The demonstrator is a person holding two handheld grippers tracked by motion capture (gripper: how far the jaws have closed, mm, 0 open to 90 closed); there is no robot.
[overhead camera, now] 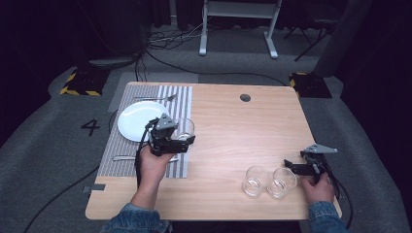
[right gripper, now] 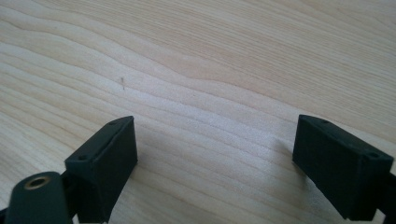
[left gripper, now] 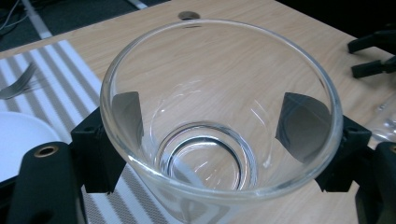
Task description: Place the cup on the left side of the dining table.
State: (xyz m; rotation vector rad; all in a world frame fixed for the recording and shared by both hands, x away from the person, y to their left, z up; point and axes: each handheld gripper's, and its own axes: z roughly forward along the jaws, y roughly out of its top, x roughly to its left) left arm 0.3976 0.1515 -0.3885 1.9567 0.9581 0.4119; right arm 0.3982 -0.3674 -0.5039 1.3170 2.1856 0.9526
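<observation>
High view: left gripper (overhead camera: 183,136) grips a clear round drinking glass (overhead camera: 185,128), jaws clamped on its sides, over the right edge of the grey striped placemat (overhead camera: 182,99), just right of the round white plate (overhead camera: 138,120). The left gripper view looks down into the glass (left gripper: 219,116): black pads press on its wall from both sides, the glass is empty and looks upright. The silver fork (overhead camera: 155,98) lies on the mat beyond the plate, and another piece of silver cutlery (overhead camera: 124,157) lies on the mat's near side, by the left hand (overhead camera: 155,164). Light wooden table (overhead camera: 233,126) with a round cable hole (overhead camera: 245,97) near the far edge. The right gripper (overhead camera: 290,166) rests at the near right of the table, just right of two more clear empty glasses (overhead camera: 269,181) standing side by side and touching or nearly so. Right gripper view: jaws spread wide, nothing between them, bare wood (right gripper: 196,70) below. The right hand (overhead camera: 318,187) holds the gripper's body. Denim sleeves at the bottom edge.
</observation>
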